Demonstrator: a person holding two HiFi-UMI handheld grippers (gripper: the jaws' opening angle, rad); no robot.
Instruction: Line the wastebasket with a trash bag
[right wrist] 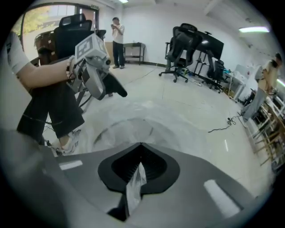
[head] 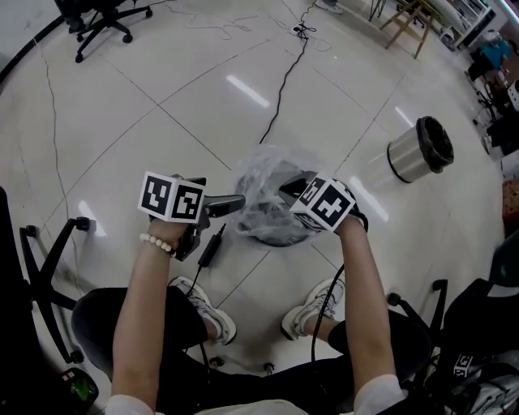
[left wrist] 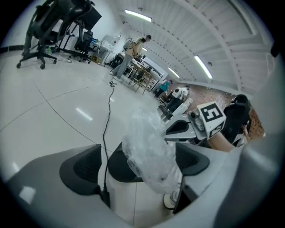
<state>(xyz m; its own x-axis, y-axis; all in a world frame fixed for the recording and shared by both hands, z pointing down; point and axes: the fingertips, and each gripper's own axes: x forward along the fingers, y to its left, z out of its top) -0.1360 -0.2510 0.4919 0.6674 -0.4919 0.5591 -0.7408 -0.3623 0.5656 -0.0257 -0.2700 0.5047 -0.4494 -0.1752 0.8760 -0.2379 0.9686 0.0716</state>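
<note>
A clear trash bag (head: 272, 185) bulges up over a low dark wastebasket (head: 276, 235) on the floor in front of my feet. My right gripper (head: 285, 191) is at the bag's right side. In the right gripper view it (right wrist: 139, 167) is shut on a thin strip of the bag (right wrist: 135, 185), with the film spread over the basket's rim (right wrist: 120, 129) below. My left gripper (head: 233, 204) is at the bag's left side. Its pads (left wrist: 82, 168) stand wide apart, open, and a crumpled fold of the bag (left wrist: 149, 151) hangs between them without being pinched, above the basket (left wrist: 119, 167).
A silver bin (head: 418, 150) lies on its side at the right. A black cable (head: 284, 77) runs across the tiles from the far side. Office chairs (head: 101, 20) and a wooden stool (head: 409, 20) stand at the back. Chair legs (head: 49, 259) flank my knees.
</note>
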